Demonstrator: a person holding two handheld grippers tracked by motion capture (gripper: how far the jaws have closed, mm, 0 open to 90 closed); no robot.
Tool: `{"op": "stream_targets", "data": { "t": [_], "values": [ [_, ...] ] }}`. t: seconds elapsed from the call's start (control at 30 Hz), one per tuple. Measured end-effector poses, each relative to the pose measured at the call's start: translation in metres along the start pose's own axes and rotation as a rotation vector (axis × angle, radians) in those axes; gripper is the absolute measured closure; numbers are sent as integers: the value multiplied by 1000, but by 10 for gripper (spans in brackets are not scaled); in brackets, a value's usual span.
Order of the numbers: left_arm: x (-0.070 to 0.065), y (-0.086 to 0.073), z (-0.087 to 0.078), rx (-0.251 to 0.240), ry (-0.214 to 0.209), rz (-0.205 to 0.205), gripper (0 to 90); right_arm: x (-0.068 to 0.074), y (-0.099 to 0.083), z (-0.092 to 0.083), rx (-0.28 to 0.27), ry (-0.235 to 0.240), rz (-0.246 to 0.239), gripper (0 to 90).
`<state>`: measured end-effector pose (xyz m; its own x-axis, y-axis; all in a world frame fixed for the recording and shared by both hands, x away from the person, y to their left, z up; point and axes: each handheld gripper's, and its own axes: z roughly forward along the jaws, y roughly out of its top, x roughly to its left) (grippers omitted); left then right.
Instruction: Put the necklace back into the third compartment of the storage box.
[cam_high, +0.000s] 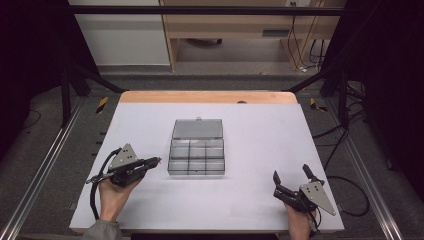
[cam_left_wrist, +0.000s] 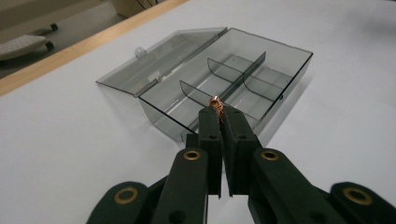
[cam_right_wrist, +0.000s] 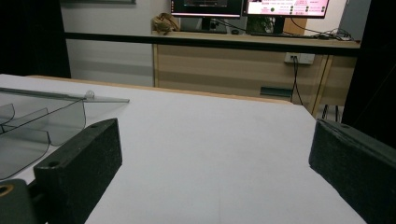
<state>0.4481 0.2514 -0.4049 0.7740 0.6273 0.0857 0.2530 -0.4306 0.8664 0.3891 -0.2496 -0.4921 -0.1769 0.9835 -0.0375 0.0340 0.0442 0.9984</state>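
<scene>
While the right gripper (cam_high: 291, 181) gapes, left gripper (cam_left_wrist: 219, 114) pinches copper bit (cam_left_wrist: 216, 103) pointing boxward (cam_left_wrist: 224, 79).

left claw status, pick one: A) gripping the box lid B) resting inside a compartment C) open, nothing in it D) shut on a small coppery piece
D. In the left gripper view the left claw has its jaws pressed together on a small coppery piece that sticks out at the tips, short of the open clear box; the high view shows it left of the box, not in it.
</scene>
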Motion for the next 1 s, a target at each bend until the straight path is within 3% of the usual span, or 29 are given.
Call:
{"op": "stream_targets", "data": {
  "t": [0.1, 0.23, 0.27, 0.4, 0.53, 0.7, 0.73, 0.77, 0.87, 1.0],
  "values": [
    [-1, 0, -1, -23, 9, -16, 862, 0, 0, 0, 1, 1, -1, 30],
    [-2, -2, -3, -92, 32, -58, 862, 0, 0, 0, 0, 1, -1, 30],
    [-3, -4, -4, -111, 53, -76, 863, 0, 0, 0, 1, 0, -1, 30],
    [-7, -6, -4, -131, 90, -85, 863, 0, 0, 0, 2, 0, -1, 30],
    [-14, -7, -3, -187, 148, -134, 862, 0, 0, 0, 3, -1, -2, 30],
    [-18, -6, 0, -201, 195, -161, 862, 0, 0, 0, 2, -2, -1, 30],
    [-20, -5, 2, -196, 226, -160, 863, 0, 0, 0, 2, -3, 0, 30],
    [-20, -5, 2, -196, 226, -160, 862, 0, 0, 0, 2, -3, 0, 30],
    [-25, -5, 5, -218, 281, -180, 862, 0, 0, 0, 1, -3, 0, 30],
    [-26, -5, 10, -213, 298, -203, 863, 0, 0, 0, 1, -4, 0, 30]
  ]
}}
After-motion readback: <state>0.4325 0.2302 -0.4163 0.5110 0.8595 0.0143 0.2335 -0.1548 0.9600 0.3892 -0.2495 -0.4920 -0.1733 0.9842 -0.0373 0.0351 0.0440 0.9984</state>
